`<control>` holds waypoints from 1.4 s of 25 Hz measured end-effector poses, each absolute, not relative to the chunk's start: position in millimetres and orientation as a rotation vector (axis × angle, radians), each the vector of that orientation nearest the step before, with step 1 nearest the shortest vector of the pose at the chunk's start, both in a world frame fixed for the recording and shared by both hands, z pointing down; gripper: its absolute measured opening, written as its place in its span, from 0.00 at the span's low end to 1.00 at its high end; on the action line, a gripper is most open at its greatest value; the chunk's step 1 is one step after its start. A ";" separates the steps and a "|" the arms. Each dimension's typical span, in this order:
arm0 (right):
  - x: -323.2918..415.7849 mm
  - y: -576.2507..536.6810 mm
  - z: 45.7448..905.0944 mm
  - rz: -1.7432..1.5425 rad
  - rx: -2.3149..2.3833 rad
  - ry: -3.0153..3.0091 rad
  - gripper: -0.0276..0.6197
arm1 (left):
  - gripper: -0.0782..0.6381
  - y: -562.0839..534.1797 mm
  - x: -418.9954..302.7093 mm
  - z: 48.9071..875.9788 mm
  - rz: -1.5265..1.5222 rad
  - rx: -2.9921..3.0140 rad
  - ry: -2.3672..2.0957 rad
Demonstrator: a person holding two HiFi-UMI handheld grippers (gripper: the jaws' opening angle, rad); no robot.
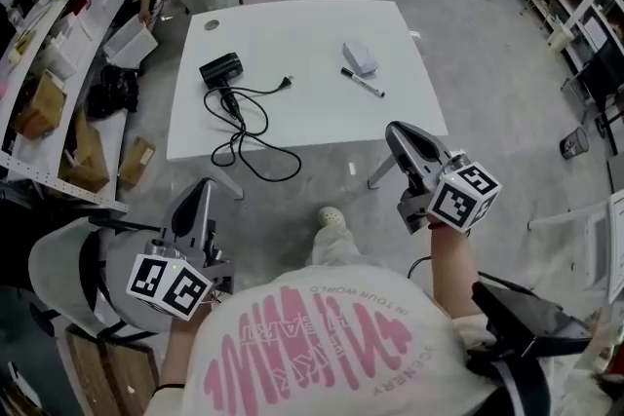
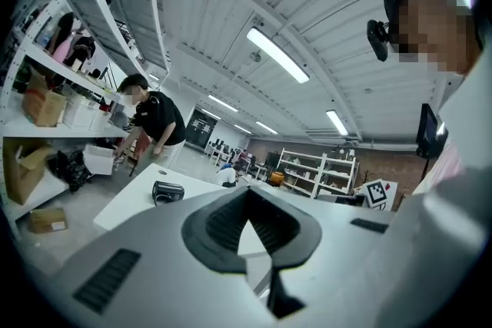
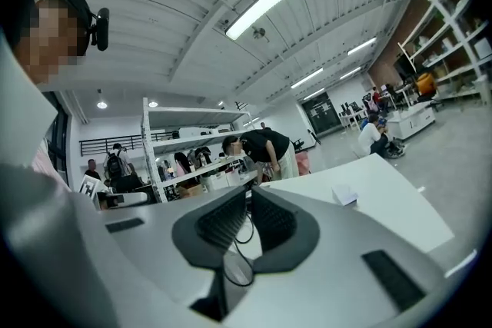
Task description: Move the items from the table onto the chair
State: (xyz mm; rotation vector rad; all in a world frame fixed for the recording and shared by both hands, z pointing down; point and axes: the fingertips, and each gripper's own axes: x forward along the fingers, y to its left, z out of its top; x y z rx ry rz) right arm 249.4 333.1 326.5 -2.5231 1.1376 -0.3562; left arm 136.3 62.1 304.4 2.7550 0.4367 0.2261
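Both tools are pinched closed and empty. The left tool (image 1: 199,195) and the right tool (image 1: 402,139) hang short of the bench (image 1: 292,24), touching nothing. On the bench lie a black power adapter (image 1: 221,68) with its looping cable (image 1: 255,136), a small white box (image 1: 359,57) and a marker (image 1: 362,82). I judge the adapter the heaviest, so I'd take its stiff body, not the floppy cable (one loop droops over the near edge and could snag). The box looks light and should take a grip across its narrow sides. The marker is slim, smooth and likely to roll, so I'd pinch it mid-barrel.
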 end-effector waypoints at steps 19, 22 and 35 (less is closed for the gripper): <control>436.1 350.4 442.2 -0.746 -2.550 1.307 0.19 | 0.12 66.3 270.9 330.1 0.275 2.756 0.130; 445.3 352.8 477.2 -0.924 -2.585 1.399 0.26 | 0.12 72.9 282.7 327.2 0.270 2.750 0.082; 463.6 353.8 581.9 -1.482 -2.658 1.636 0.42 | 0.12 59.9 279.1 333.3 0.252 2.746 -0.137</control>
